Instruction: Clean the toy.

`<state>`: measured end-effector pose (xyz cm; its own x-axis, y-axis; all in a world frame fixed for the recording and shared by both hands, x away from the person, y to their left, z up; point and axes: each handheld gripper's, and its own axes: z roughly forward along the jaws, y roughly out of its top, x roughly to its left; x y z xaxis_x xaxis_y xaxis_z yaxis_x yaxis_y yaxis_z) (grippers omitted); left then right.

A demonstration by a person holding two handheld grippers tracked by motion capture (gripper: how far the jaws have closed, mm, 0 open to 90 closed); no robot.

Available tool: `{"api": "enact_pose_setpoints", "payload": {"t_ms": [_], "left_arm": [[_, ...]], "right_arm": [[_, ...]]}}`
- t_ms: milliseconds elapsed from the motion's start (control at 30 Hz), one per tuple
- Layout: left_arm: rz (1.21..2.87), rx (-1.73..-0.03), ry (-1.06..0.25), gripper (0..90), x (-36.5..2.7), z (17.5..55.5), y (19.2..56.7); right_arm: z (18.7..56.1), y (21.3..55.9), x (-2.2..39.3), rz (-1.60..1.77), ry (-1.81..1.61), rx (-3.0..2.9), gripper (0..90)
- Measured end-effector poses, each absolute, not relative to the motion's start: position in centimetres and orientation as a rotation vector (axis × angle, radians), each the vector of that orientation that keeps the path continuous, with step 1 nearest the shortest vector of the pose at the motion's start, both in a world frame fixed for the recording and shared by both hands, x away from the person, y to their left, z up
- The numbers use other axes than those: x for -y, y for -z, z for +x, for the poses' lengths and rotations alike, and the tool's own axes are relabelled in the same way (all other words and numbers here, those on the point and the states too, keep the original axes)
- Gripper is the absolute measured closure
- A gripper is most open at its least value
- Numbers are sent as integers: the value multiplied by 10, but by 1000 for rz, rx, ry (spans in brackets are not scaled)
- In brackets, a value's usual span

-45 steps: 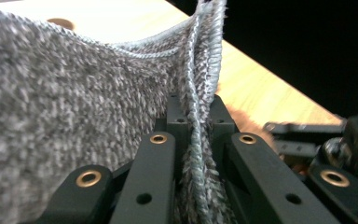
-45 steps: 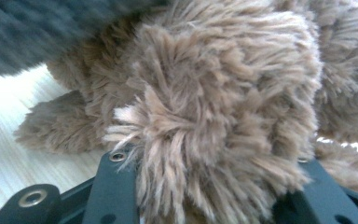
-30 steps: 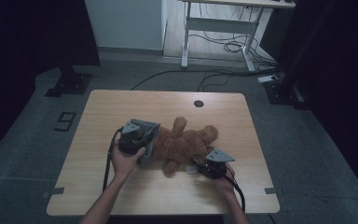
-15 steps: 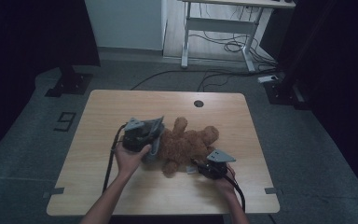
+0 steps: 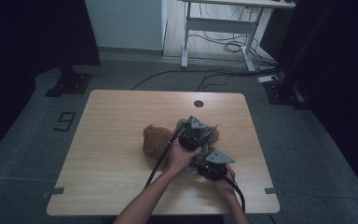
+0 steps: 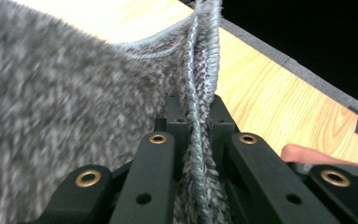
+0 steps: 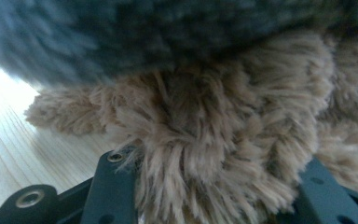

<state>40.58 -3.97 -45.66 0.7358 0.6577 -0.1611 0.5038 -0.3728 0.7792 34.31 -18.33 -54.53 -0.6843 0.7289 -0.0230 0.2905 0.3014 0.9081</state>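
Teddy bear (image 5: 156, 139), brown plush, lies on the wooden table (image 5: 116, 116) right of its centre; all places below are taken from it. Right gripper (image 5: 204, 164), at the bear's near side, has its jaws clamped on a tuft of brown fur (image 7: 205, 154). Left gripper (image 5: 204, 136), above the bear's right part, is pinched tight on the hemmed edge of a grey knitted cloth (image 6: 74, 107), which drapes over the bear. Cable grommet hole (image 5: 198, 103) sits beyond the bear, near the table's far edge.

Left gripper (image 5: 196, 134) jaws clamped; right gripper (image 5: 213, 163) jaws gripping
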Motion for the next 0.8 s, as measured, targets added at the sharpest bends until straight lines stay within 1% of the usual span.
{"api": "enact_pose_setpoints", "payload": {"t_ms": [100, 200, 267, 300, 400, 467, 600, 700, 800], "left_arm": [[2042, -871, -225, 839, 31, 404, 456], [2014, -886, -281, 839, 3, 397, 449], [2023, -914, -348, 839, -17, 395, 446], [2028, -938, -361, 839, -28, 396, 446], [1978, -1002, -320, 838, -66, 396, 449], [1968, -1029, -378, 838, -87, 391, 447], [1921, -1106, -395, 837, -131, 387, 448], [1920, -1170, -404, 836, -152, 387, 456], [1934, -1217, -371, 833, -163, 391, 472]], "right_arm": [[343, 546, 183, 906, -1358, -2146, 561], [344, 545, 185, 913, -1366, -2158, 559], [344, 545, 186, 920, -1370, -2159, 559], [345, 545, 186, 926, -1379, -2160, 558], [346, 545, 188, 936, -1393, -2162, 552], [346, 545, 188, 944, -1394, -2160, 552], [345, 545, 188, 946, -1396, -2161, 553], [346, 545, 189, 953, -1405, -2159, 553], [346, 546, 189, 954, -1410, -2159, 553]]}}
